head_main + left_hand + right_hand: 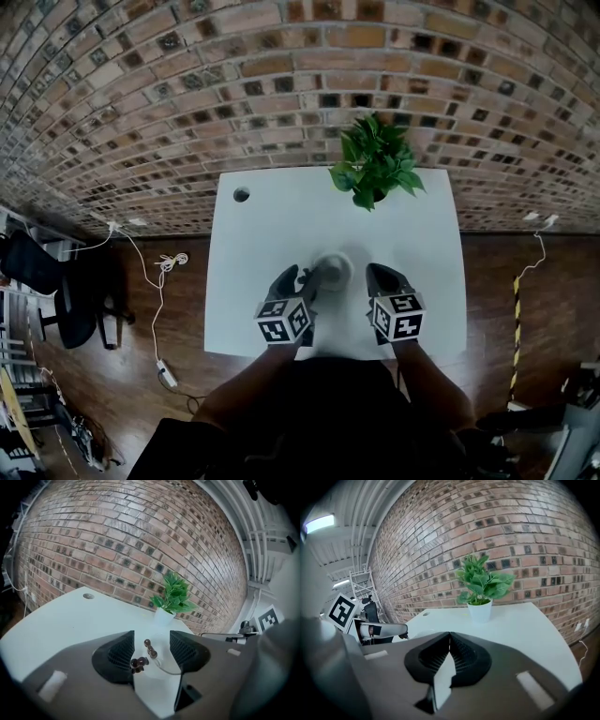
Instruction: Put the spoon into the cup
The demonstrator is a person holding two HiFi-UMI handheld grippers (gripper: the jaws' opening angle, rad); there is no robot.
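Note:
A pale, see-through cup (333, 270) stands on the white table (272, 216) near its front edge, between my two grippers. In the left gripper view the cup (161, 670) sits just beyond the jaws. A spoon handle of dark brown beads (149, 649) rises over its rim. My left gripper (151, 637) (298, 277) is open, and the beads lie in the gap close to the left pad (121, 654), not pinched. The spoon's bowl is hidden. Right of the cup, my right gripper (382, 277) (450, 638) is shut with nothing in it.
A green plant in a white pot (375, 169) (172, 599) (482, 588) stands at the table's far edge, before a brick wall. There is a round cable hole (242, 194) at the far left corner. A black chair (47, 281) and cables (159, 309) are on the floor to the left.

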